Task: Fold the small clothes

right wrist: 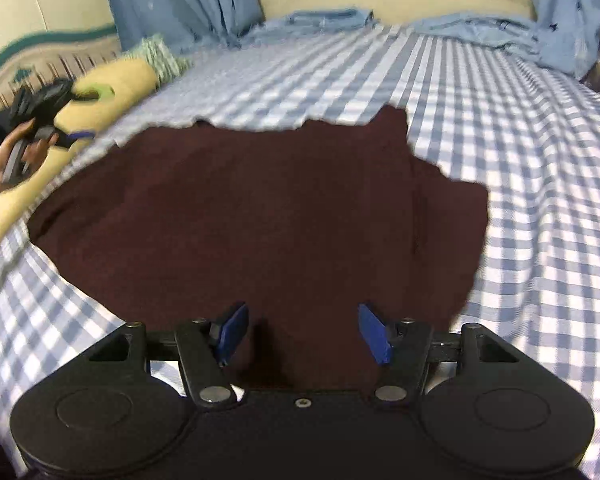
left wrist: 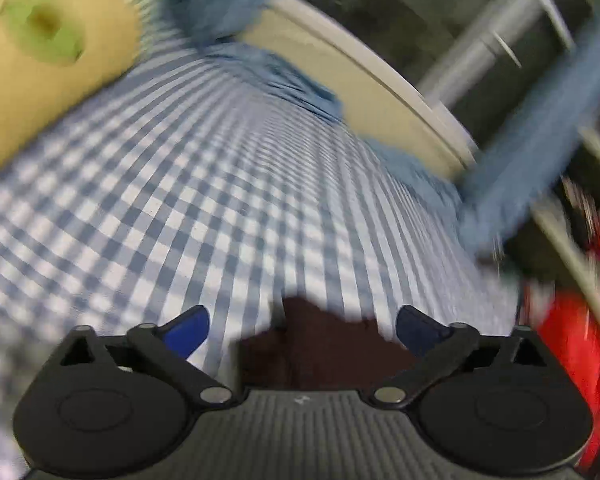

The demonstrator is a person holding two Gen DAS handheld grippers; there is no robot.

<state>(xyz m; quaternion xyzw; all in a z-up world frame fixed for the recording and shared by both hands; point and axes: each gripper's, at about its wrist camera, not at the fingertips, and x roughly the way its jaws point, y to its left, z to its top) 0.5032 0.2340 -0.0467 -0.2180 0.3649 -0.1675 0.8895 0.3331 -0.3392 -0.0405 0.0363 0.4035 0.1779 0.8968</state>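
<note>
Garment: dark maroon cloth (right wrist: 260, 216) lies spread on the bed (right wrist: 520, 200), fairly flat in the middle, with its right side rumpled and its far edge uneven. Spreading it first gives straight edges to fold along, so this looks like a pause between folds.

Bed: blue-and-white checked sheet, wrinkled to the right of the cloth. It serves as the folding surface; no desk is in sight.

Left gripper: seen small at the left of the right wrist view (right wrist: 74, 134), held in a hand (right wrist: 12, 160) over the yellow pillow (right wrist: 112, 92), well apart from the cloth's left edge. In its own view (left wrist: 302, 330) the blue fingers (left wrist: 188, 332) stand wide apart with nothing pinched between them; only a corner of the maroon cloth (left wrist: 324, 344) shows low in frame below them. That view is heavily blurred. My reading is that it has let go and is clear of the cloth.

Right gripper: hovers (right wrist: 303, 330) over the near edge of the cloth, fingers (right wrist: 374, 334) partly open and straddling dark fabric, not pressing on it. Likely lined up to take the near hem for the next fold.

Surroundings: blue curtains (right wrist: 180, 0) hang behind the bed, and light blue cloths (right wrist: 480, 28) lie bunched at its far edge, away from the work.

Risk: the rumpled right side may fold in crooked unless smoothed first.
</note>
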